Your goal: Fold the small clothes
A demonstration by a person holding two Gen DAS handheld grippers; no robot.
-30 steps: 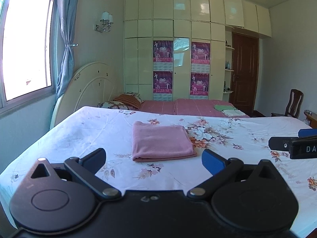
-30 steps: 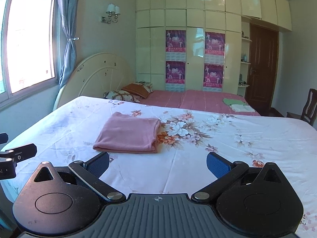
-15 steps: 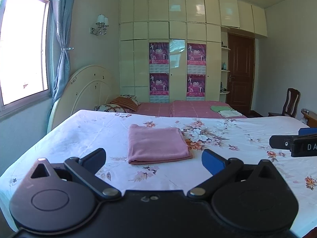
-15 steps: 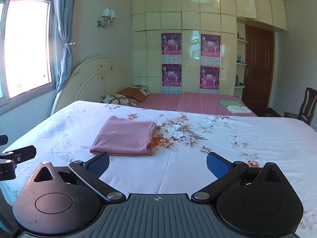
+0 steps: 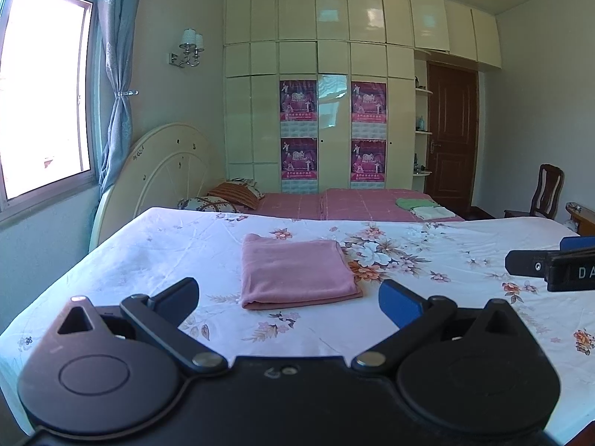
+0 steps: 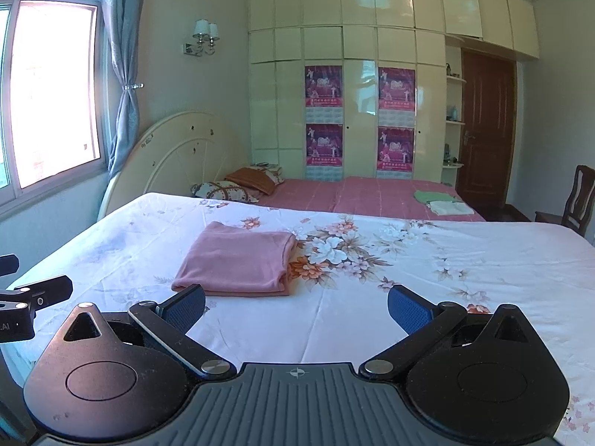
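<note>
- In the left wrist view, the window (image 5: 44,111) is seen at the upper left of the frame, and more of the wall and ceiling above the wardrobe (image 5: 334,93) is taken in than a second ago; the camera has been drawn back and tipped slightly upward.
- The left gripper (image 5: 288,295) is held with its jaws spread wide and nothing between them, low in the frame and apart from the cloth.
- The pink garment (image 5: 295,271) is found at the centre of that frame, already folded into a flat rectangle on the floral bedsheet (image 5: 446,260); its shape is unchanged from the earlier pictures.
- In the right wrist view, the same pink garment (image 6: 238,260) lies left of centre, just beyond the left fingertip and untouched.
- The right gripper (image 6: 295,308) is likewise held wide apart and empty, lower centre of the frame.
- Both tools have been pulled away while the fold has stayed put, so this piece is judged finished; no further unfolded item can be made out on the near sheet.
</note>
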